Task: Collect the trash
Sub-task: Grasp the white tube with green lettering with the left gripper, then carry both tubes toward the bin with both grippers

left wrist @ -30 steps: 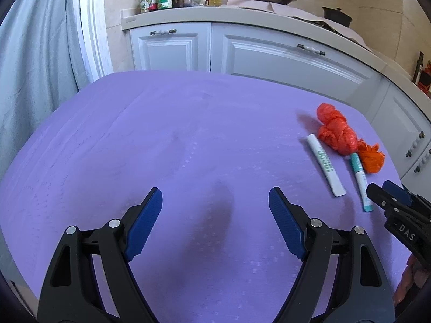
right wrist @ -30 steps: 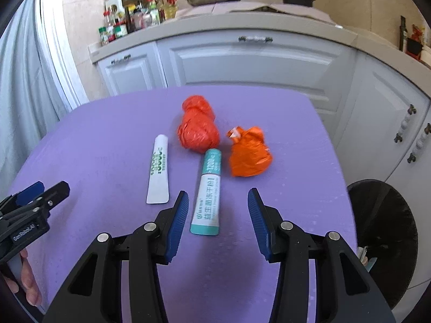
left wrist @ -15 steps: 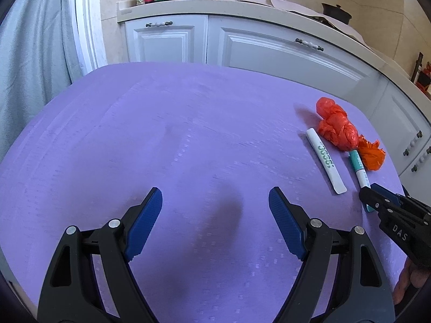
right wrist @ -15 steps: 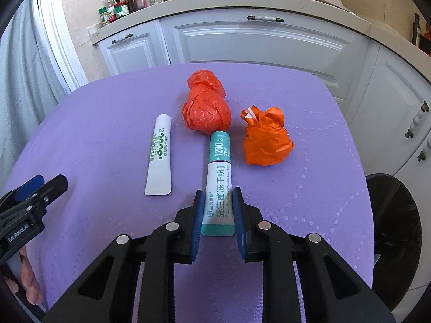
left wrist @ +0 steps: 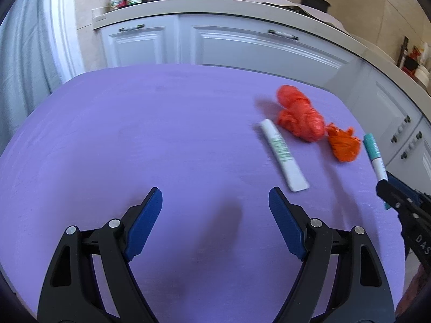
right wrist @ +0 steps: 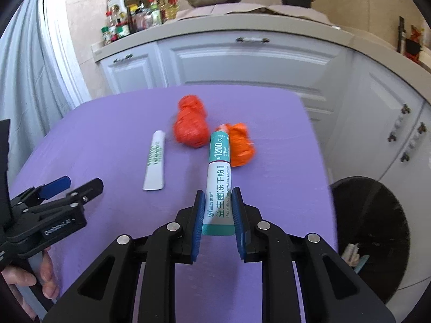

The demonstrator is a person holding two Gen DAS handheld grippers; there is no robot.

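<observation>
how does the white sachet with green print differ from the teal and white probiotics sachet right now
The white sachet with green print lies flat on the purple tablecloth, untouched; the teal and white probiotics sachet is clamped at its near end between the pads of the right gripper, its far end raised in front of the orange bags. The first is white with green lettering; the second has teal bands at both ends. Both are slim stick packs.

left wrist: close, angled down | right wrist: likewise | shared: purple table (left wrist: 134, 134), cabinets (right wrist: 242, 62)

Motion blur smears the green print on the white sachet (left wrist: 284, 156), leaving it unreadable in both views.
</observation>
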